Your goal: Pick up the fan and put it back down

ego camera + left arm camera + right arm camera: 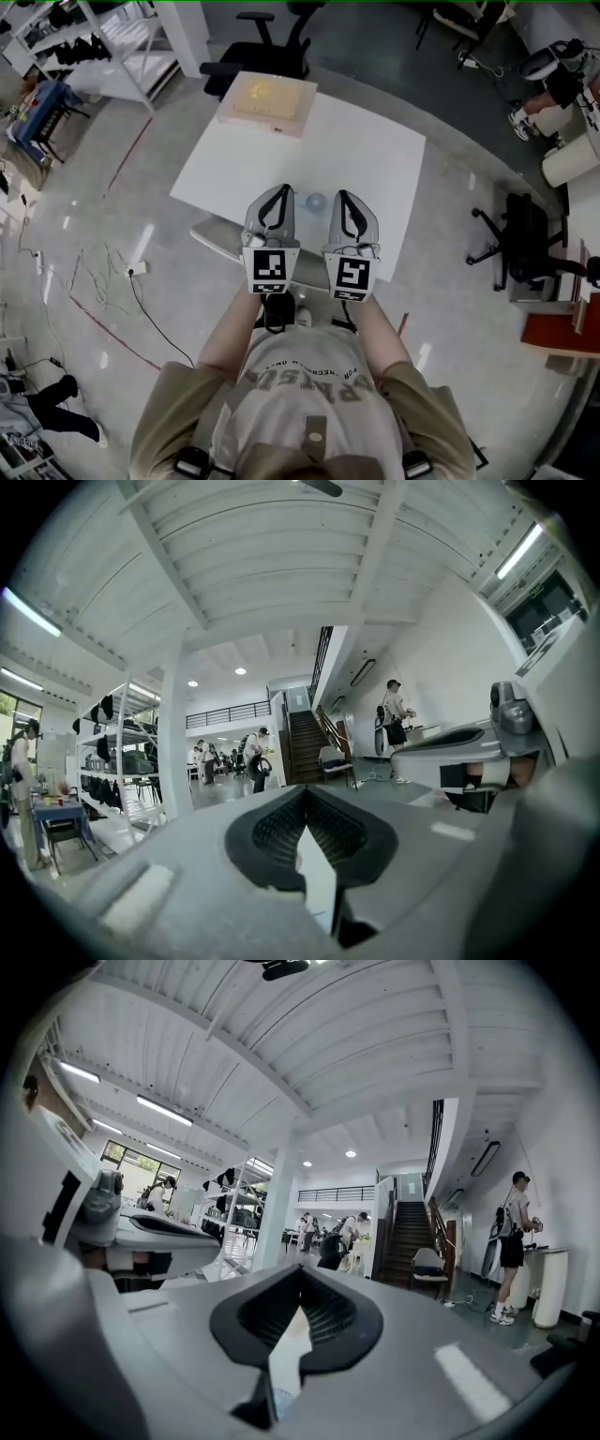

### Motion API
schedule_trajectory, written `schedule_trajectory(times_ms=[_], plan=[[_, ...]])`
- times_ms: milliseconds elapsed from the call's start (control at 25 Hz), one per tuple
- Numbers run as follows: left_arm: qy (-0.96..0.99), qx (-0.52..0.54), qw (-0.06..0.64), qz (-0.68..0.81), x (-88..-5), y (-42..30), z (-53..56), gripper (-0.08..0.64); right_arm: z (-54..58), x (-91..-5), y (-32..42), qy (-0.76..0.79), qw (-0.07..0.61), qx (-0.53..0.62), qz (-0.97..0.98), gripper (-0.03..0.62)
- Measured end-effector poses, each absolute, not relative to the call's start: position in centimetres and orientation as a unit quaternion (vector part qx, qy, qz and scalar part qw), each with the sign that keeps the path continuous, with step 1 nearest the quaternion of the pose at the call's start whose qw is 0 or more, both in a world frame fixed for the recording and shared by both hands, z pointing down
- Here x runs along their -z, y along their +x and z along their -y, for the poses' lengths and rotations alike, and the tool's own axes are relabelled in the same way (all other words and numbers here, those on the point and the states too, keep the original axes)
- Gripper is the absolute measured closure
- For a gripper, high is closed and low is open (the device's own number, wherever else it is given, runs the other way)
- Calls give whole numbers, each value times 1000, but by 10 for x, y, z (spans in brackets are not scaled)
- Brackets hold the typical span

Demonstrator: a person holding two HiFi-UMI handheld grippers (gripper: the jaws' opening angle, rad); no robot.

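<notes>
Forearms point(236, 328) tucked in; left gripper point(278, 190) & right gripper point(345, 196) level, jaws closed w/ nothing held, prob. idle; fan point(315, 200) sits on table point(375, 159) btwn tips.

The fan point(315, 200) is a pale blob on the table point(375, 159), too small to tell its shape. The box's point(267, 101) contents are blurred.

Head view: overhead, facing steeply down, close above left gripper point(277, 190) and right gripper point(344, 197), with the table point(375, 159) beyond. Left gripper view and right gripper view: each mounted just behind its own jaws, facing level toward the far stairs point(305, 747). Shared: stairs, ceiling point(262, 564); each catches the neighbouring gripper at its edge.
</notes>
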State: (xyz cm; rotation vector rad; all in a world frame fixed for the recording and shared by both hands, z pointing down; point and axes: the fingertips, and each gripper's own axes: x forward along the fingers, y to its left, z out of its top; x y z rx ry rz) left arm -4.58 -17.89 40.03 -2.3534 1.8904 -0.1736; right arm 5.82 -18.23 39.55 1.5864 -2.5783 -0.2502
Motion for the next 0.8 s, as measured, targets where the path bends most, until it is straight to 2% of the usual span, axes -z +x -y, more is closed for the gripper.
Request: schedule_trajectory(times_ms=[320,560,800], plan=[[-773,-2,55,-632,-376,-56,174,551,180,-372,54,520,32,106,847,591],[-771,-31,66,-632,-360,-56,173,551,182,-349,68,548,-19,111,829,591],[-772,-42,77,-629,-353,-56,178,551,183,-343,64,544,-28,118,830,592]])
